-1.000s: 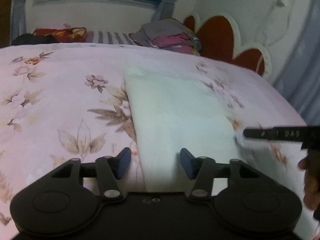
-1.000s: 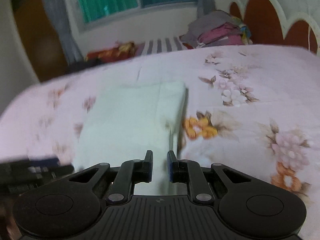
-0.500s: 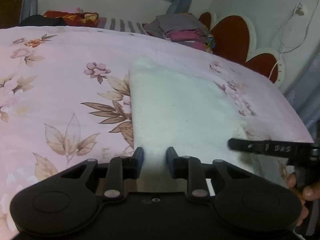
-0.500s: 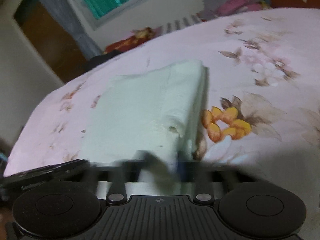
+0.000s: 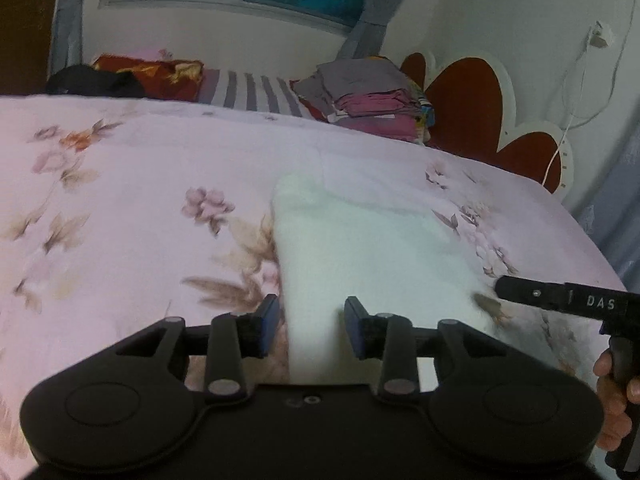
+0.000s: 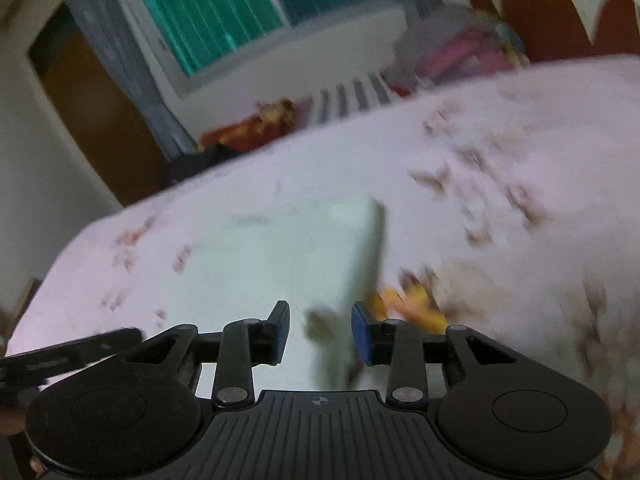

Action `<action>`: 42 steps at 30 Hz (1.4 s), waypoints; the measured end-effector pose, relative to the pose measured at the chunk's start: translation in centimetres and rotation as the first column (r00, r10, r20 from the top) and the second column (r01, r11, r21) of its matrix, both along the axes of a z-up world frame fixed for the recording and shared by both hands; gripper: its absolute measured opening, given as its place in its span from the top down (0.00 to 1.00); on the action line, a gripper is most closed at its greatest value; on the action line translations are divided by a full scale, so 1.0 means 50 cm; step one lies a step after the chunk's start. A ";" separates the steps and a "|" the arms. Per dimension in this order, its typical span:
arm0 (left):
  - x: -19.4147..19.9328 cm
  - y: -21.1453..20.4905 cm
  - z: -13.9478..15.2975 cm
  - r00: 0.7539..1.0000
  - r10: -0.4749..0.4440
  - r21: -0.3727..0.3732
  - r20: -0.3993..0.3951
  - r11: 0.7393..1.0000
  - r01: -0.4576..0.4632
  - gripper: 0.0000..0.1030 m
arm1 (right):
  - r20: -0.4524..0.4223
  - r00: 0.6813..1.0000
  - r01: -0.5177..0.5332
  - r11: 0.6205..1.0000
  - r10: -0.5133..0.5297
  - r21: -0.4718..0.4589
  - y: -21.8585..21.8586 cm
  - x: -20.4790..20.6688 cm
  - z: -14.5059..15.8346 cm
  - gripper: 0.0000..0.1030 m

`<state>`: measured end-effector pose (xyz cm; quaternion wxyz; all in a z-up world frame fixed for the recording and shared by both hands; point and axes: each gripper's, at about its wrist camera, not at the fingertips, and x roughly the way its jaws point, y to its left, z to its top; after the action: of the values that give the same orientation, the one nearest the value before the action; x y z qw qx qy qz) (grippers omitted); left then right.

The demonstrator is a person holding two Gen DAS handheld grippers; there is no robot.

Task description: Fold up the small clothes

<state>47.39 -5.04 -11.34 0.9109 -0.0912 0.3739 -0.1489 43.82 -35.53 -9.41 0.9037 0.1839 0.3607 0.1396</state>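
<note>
**Both grips let go of the folded cloth**

Now that both sets of fingers have spread, I read the fold as laid down: half a second ago my left hand-held gripper (image 5: 308, 326) was nearly closed at the near edge of the pale green cloth (image 5: 372, 256), and a second ago the right hand-held gripper (image 6: 320, 328) was pinched almost shut. Both are released now, holding nothing. The cloth lies flat on the floral bedspread (image 5: 132, 208) as a tidy rectangle, its near edge running under my left gripper's fingers, its far end pointing toward the stack of folded clothes (image 5: 372, 100) by the headboard.

From the right wrist view, badly smeared by motion, the cloth's right edge sits just ahead of the gripper; I judge that hand is pulling away.

Left of the cloth the bedspread is wide and bare, good room to withdraw. Right of the cloth the bed edge is close, and the other gripper's arm reaches in there, so I would back straight off.
</note>
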 end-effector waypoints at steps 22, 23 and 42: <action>0.038 -0.041 -0.038 0.993 0.092 0.260 -0.075 0.963 -0.069 0.01 | -0.050 0.997 0.052 0.978 -0.063 -0.203 0.049 0.054 -0.020 0.74; 0.038 -0.039 -0.038 0.993 0.090 0.260 -0.078 0.963 -0.067 0.01 | -0.055 0.995 0.074 0.981 -0.086 -0.181 0.036 0.054 -0.021 0.37; 0.066 -0.035 -0.023 0.994 0.016 0.104 -0.109 0.995 -0.005 0.16 | -0.238 0.971 0.073 0.924 0.020 0.376 -0.103 0.086 -0.109 0.39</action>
<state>50.70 -6.80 -12.50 0.8933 -0.0541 0.4299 -0.1194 48.10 -40.68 -14.88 0.8027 0.3765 0.4296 0.1716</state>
